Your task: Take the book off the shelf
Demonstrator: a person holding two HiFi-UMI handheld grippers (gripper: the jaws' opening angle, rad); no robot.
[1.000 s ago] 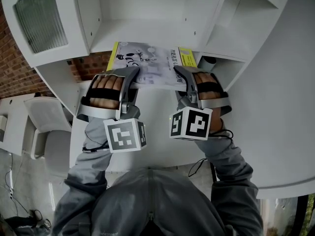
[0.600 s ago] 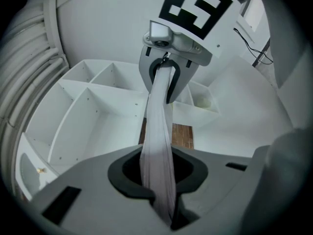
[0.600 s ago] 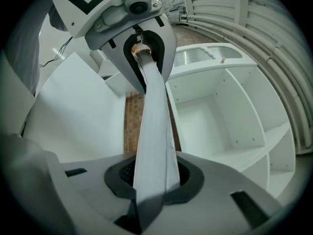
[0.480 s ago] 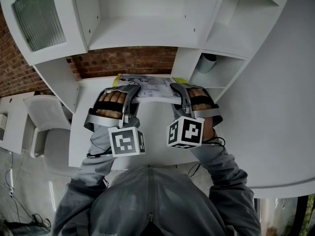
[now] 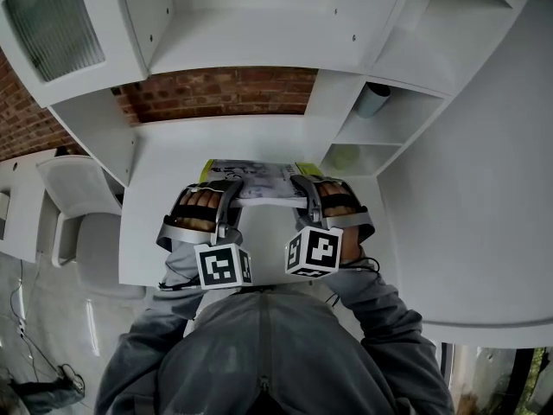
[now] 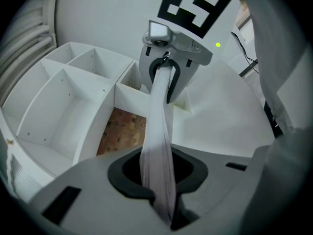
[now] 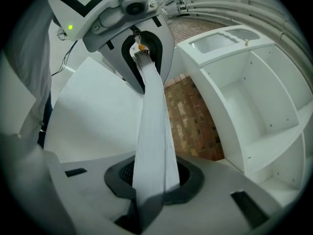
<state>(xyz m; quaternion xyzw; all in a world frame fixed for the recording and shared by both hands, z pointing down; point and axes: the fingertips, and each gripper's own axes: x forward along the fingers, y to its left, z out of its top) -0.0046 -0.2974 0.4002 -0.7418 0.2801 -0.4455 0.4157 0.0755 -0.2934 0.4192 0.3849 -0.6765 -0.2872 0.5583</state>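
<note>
The book (image 5: 252,180), thin, with a yellow-edged illustrated cover, hangs flat between both grippers, clear of the shelf (image 5: 242,50) and low over the white desk (image 5: 173,158). My left gripper (image 5: 228,188) is shut on its left edge and my right gripper (image 5: 302,185) on its right edge. In the left gripper view the book (image 6: 157,131) runs edge-on from my left gripper (image 6: 161,182) to the right gripper (image 6: 168,77) opposite. The right gripper view shows the same from the other side: the book (image 7: 154,126) leaves my right gripper (image 7: 149,180) and ends in the left gripper (image 7: 139,58).
A white shelf unit with open compartments (image 5: 389,119) stands behind the desk, with a brick wall (image 5: 216,89) showing through. A pale cylinder (image 5: 373,100) and a greenish ball (image 5: 346,156) sit in the right cubbies. A glass-fronted door (image 5: 52,24) is at upper left, a white chair (image 5: 73,206) at left.
Both grippers have come down together with the book, from the shelf's level to just above the desk and nearer the person. The grip on both edges is unchanged.
</note>
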